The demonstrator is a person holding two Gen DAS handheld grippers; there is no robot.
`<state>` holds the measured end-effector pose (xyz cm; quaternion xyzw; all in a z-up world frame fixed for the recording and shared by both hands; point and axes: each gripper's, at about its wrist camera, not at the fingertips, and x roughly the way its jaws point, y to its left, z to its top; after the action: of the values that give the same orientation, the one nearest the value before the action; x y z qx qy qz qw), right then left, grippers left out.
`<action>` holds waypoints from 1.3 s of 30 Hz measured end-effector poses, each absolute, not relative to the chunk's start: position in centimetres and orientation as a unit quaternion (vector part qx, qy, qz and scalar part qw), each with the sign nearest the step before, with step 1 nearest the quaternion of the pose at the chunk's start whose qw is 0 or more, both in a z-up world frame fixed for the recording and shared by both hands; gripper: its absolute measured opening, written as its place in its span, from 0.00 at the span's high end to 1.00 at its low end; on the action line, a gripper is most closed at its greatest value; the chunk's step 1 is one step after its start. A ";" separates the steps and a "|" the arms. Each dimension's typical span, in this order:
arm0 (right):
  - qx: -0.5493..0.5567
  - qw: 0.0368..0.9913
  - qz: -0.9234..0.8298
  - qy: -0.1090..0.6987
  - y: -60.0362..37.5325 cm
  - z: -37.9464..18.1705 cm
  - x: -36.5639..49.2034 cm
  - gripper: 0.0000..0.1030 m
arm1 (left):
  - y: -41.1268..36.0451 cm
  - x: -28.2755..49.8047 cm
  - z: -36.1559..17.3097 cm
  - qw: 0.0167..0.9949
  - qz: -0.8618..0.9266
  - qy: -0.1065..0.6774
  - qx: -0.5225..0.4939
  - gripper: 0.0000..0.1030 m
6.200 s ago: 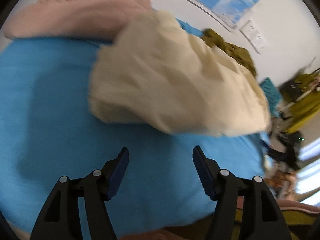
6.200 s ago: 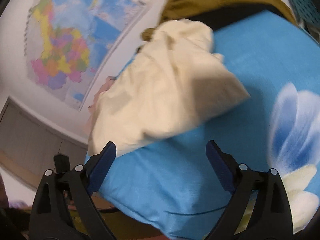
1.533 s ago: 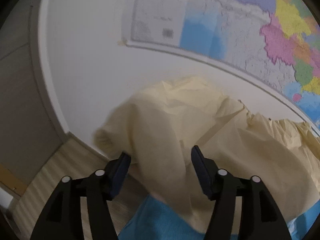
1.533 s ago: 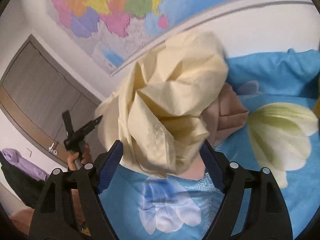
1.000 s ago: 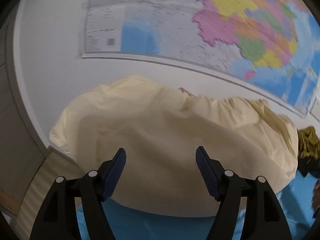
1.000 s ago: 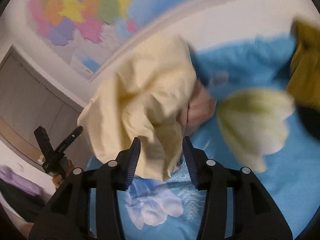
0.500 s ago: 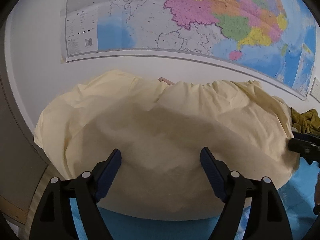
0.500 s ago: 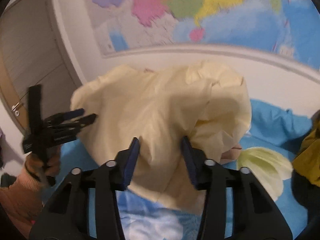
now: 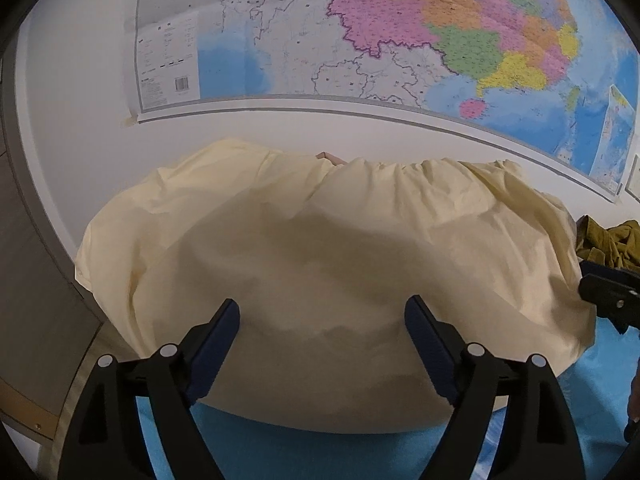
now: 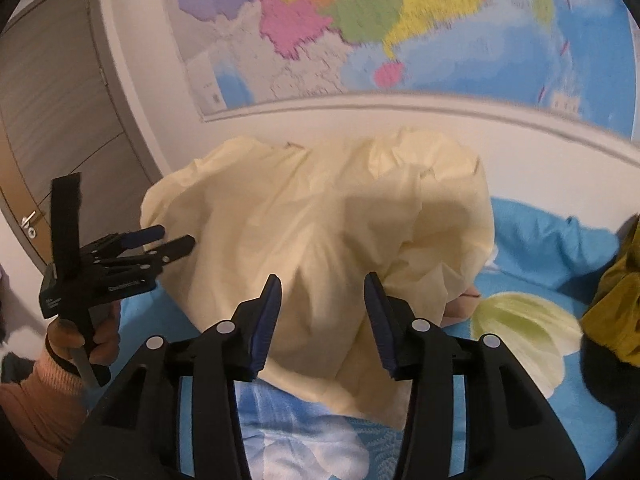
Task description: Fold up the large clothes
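Observation:
A large cream garment (image 9: 320, 240) lies heaped in a rumpled mound on the blue flowered bed sheet (image 9: 280, 452), close to the wall. My left gripper (image 9: 322, 304) hovers at its near edge with its jaws wide and opening; the pads touch no cloth. In the right wrist view the garment (image 10: 320, 220) fills the middle. My right gripper (image 10: 323, 280) stands over it with its jaws about half apart and opening, cloth behind them but not pinched. The left gripper (image 10: 176, 238) shows at the left of the mound, the right gripper (image 9: 588, 280) at its right edge.
A pink garment (image 10: 460, 308) peeks out under the cream one. An olive garment (image 10: 616, 300) lies at the right on the sheet (image 10: 540, 240). A wall map (image 9: 400, 20) hangs behind the bed, with a grey door (image 10: 60, 100) at the left. A hand (image 10: 80, 340) holds the left gripper.
The cream garment has settled into a wider mound against the wall. My left jaws have widened. My right gripper has rolled upright, and its jaws narrowed and then widened a little.

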<state>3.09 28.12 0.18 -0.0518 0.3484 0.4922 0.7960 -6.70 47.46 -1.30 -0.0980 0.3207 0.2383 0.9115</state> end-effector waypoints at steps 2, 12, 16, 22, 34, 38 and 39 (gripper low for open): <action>-0.057 0.796 0.501 0.335 28.0 0.7 2.4 0.55 | 47.1 -6.9 -1.2 0.913 0.238 0.317 -0.098 0.14; -0.099 0.788 0.505 0.337 30.4 -1.0 1.6 0.51 | 45.3 -7.2 -0.9 0.915 0.243 0.311 -0.085 0.07; -0.103 0.790 0.499 0.341 30.9 -1.7 1.7 0.45 | 45.2 -7.2 -1.5 0.911 0.245 0.317 -0.097 0.07; -0.105 0.793 0.497 0.336 31.2 -1.5 1.1 0.36 | 45.0 -7.3 -2.2 0.906 0.250 0.322 -0.111 0.07; -0.093 0.798 0.499 0.324 29.9 -0.8 -0.4 0.14 | 42.9 -8.3 -1.6 0.908 0.259 0.311 -0.109 0.07; -0.094 0.802 0.494 0.322 29.5 -0.9 -0.8 0.09 | 42.3 -8.5 -1.5 0.908 0.261 0.310 -0.105 0.07; -0.095 0.803 0.493 0.321 29.5 -0.9 -0.9 0.07 | 42.2 -8.6 -1.5 0.908 0.263 0.309 -0.105 0.07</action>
<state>-0.93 29.46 -0.91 -0.0948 0.3208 0.4931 0.8031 -8.61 42.22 -1.52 -0.1048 0.3091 0.2634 0.9078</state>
